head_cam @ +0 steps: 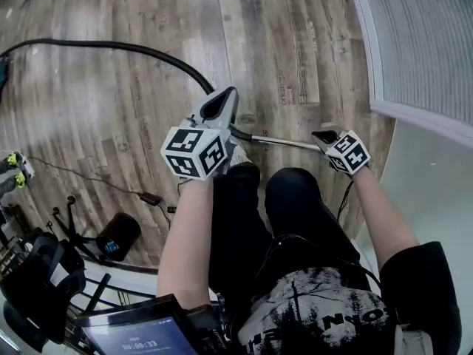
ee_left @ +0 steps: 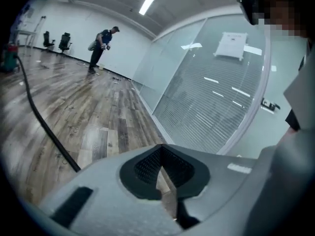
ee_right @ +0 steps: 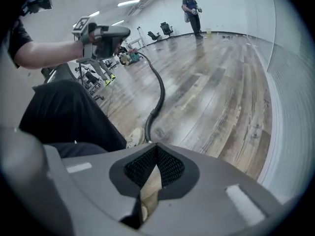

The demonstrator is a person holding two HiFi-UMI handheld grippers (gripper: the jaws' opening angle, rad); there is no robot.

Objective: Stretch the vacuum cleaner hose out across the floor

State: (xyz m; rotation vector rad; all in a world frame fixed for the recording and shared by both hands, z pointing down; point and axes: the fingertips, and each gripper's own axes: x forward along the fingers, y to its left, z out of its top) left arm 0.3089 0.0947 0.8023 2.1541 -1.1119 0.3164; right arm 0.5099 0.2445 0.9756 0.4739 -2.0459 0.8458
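Note:
The black vacuum hose lies on the wood floor, running from the far left edge in a long curve toward my feet. It ends in a metal tube that shows between my two grippers. My left gripper hangs above the hose's near end, shut and empty. My right gripper is over the tube's right end, also shut with nothing in it. In the left gripper view the jaws meet, and the hose runs away at the left. The right gripper view shows closed jaws over the hose.
A glass wall with blinds borders the floor on the right. A black cylinder, a thin cable and stands crowd the lower left. A tablet sits at the bottom edge. Another person stands far off.

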